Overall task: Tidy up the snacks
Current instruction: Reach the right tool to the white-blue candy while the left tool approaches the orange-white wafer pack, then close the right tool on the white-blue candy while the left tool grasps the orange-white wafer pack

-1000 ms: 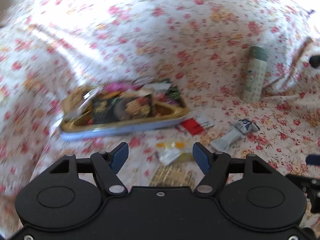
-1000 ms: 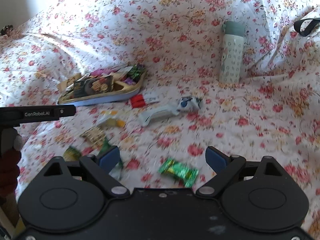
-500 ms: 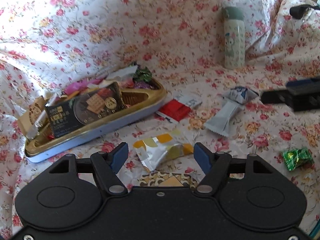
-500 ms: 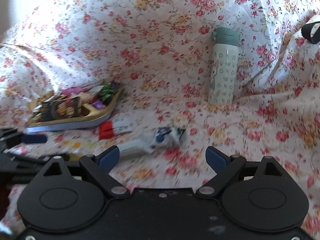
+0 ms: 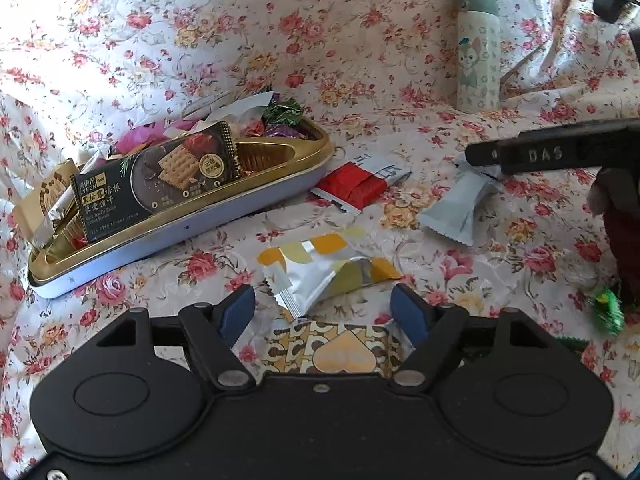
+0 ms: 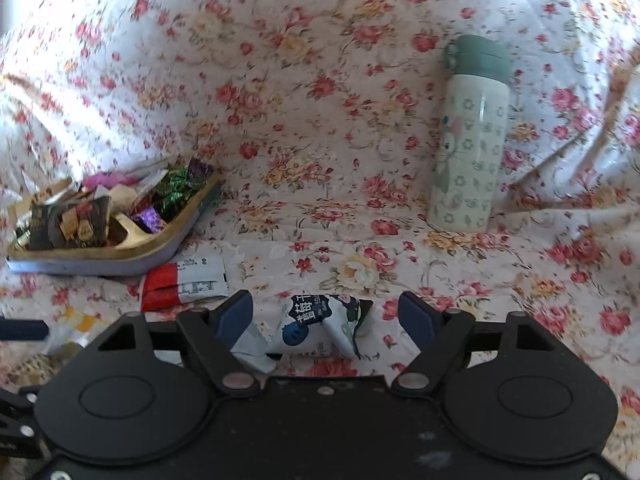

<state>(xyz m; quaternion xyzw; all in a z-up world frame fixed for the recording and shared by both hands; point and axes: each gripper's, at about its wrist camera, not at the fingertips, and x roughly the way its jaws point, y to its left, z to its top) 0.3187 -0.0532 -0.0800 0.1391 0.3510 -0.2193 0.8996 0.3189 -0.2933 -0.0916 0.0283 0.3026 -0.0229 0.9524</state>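
A gold-rimmed tin tray point(image 5: 248, 204) point(image 6: 160, 246) full of snack packets lies at the left on the flowered cloth. My left gripper point(image 5: 324, 312) hovers with jaws opening; a silver-and-yellow packet point(image 5: 324, 272) lies just ahead of its blue pads, untouched, and a brown patterned packet point(image 5: 340, 350) lies under it. My right gripper point(image 6: 326, 316) has jaws closing around a white-and-blue packet point(image 6: 316, 328) point(image 5: 460, 208); the pads stand clear of it. A red-and-white packet point(image 5: 360, 186) point(image 6: 184, 284) lies beside the tray. A green candy point(image 5: 608, 312) lies at the right.
A pale green-lidded bottle point(image 5: 478, 52) point(image 6: 470, 140) stands upright at the back right. The rumpled floral cloth rises in folds behind and to the right. A person's hand point(image 5: 616, 216) holds the right tool at the left wrist view's right edge.
My right gripper moved forward from the green candy to straddle the white-and-blue packet, and its jaws narrowed. My left gripper sank toward the silver-and-yellow packet.
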